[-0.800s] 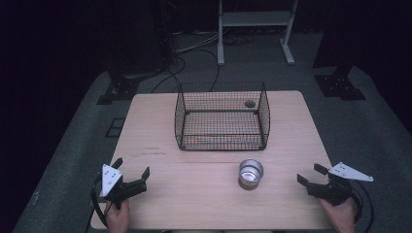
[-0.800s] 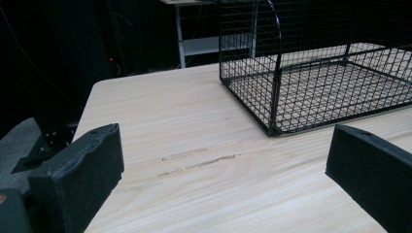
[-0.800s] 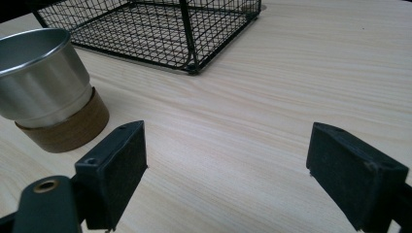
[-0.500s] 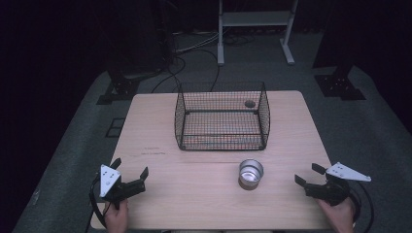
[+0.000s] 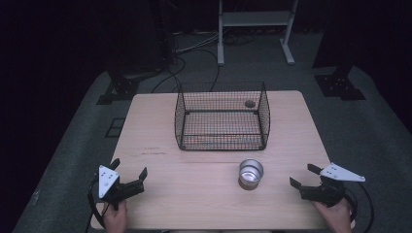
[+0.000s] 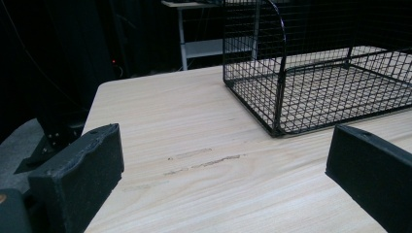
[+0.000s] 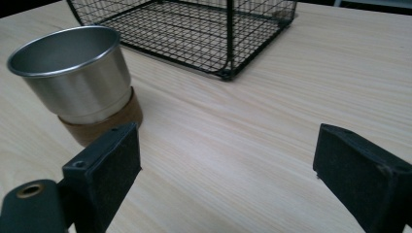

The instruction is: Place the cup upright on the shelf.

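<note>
Nearest the table's (image 5: 160, 204) front edge, both grippers rest with jaws apart, nothing between them. The right gripper (image 5: 305, 177) lies just right of the steel cup (image 5: 251, 173); the left gripper (image 5: 129, 175) sits well apart on the cup's other side. The cup stands upright, mouth up, so the right hand is better placed. Beyond the cup sits the wire basket (image 5: 222, 121), close behind it.
</note>
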`<state>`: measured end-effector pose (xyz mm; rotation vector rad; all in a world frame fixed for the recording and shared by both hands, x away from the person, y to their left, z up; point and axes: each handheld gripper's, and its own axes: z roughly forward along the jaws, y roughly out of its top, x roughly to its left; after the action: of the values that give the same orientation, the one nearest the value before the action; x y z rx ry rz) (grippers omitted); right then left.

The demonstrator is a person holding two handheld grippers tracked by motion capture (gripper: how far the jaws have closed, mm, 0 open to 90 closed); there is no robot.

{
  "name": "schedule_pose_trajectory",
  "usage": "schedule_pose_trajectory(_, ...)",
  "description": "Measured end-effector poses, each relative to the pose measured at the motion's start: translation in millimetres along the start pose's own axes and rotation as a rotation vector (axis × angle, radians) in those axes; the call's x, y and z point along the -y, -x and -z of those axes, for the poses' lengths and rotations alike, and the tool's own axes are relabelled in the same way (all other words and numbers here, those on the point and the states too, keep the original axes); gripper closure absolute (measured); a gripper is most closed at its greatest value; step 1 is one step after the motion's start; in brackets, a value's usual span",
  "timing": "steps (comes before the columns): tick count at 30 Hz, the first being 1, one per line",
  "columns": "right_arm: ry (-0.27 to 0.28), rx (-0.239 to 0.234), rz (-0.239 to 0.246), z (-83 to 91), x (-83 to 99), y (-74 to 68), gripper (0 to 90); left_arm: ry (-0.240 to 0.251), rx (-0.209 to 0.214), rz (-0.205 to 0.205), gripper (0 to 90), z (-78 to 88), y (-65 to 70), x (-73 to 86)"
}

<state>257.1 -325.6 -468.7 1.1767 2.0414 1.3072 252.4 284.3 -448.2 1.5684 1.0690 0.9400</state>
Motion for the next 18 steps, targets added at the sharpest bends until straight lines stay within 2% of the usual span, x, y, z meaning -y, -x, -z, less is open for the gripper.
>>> schedule_pose_trajectory(9,-0.017,-0.039,0.053,-5.4,-5.3,-13.6,5.4,0.002,-0.002,0.001,0.0,0.6,-0.5,0.1)
schedule_pose_trajectory(13,-0.029,-0.042,0.08,-8.6,-7.0,-19.7,3.0,0.006,-0.007,0.007,0.0,1.8,-1.5,0.1)
schedule_pose_trajectory(18,-0.033,-0.06,0.088,-10.7,-9.5,-23.8,2.5,0.005,-0.005,0.007,0.0,2.0,-2.1,0.2)
